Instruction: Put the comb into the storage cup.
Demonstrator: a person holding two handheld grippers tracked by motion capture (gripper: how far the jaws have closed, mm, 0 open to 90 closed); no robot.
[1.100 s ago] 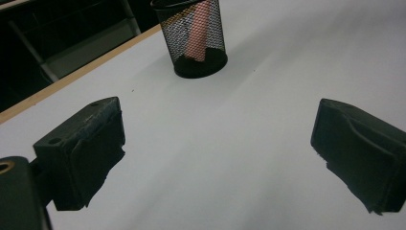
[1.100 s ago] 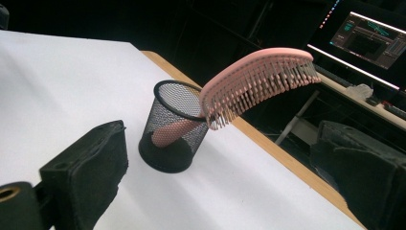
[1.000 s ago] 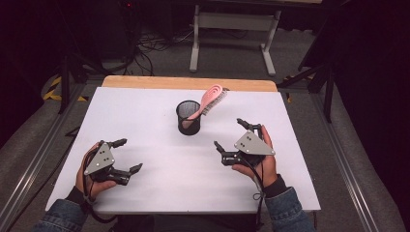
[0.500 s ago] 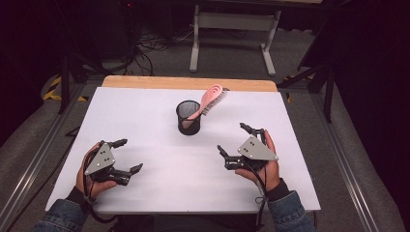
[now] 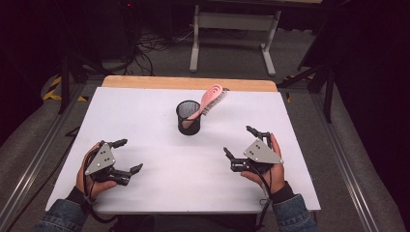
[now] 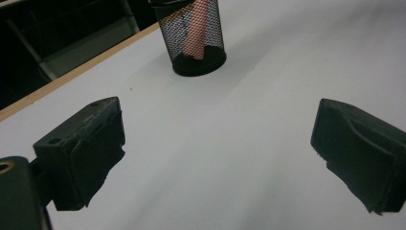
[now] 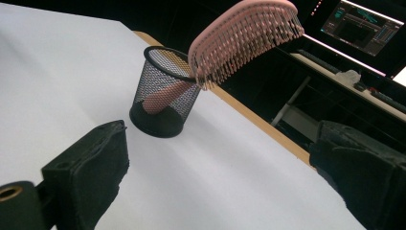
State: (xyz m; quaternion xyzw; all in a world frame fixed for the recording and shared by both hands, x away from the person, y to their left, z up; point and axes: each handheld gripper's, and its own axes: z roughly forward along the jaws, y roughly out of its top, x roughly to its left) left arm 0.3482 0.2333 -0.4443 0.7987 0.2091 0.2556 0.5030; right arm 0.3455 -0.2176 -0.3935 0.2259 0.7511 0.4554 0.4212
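A black mesh cup stands upright on the white table, a little past its middle. A pink hairbrush stands handle-down in the mesh cup, with the hairbrush leaning its bristled head over the rim. The cup appears ahead in the left gripper view, the brush handle inside it. My left gripper rests open near the front left of the table. My right gripper is open at the front right, nothing between its jaws.
A wooden strip edges the table's far side. Beyond it stand a grey metal frame and cables on the floor. A lit monitor shows in the dark background of the right gripper view.
My right gripper has drawn back toward the front edge and slightly right, away from the cup. The left gripper has barely shifted. Cup and brush are unmoved.
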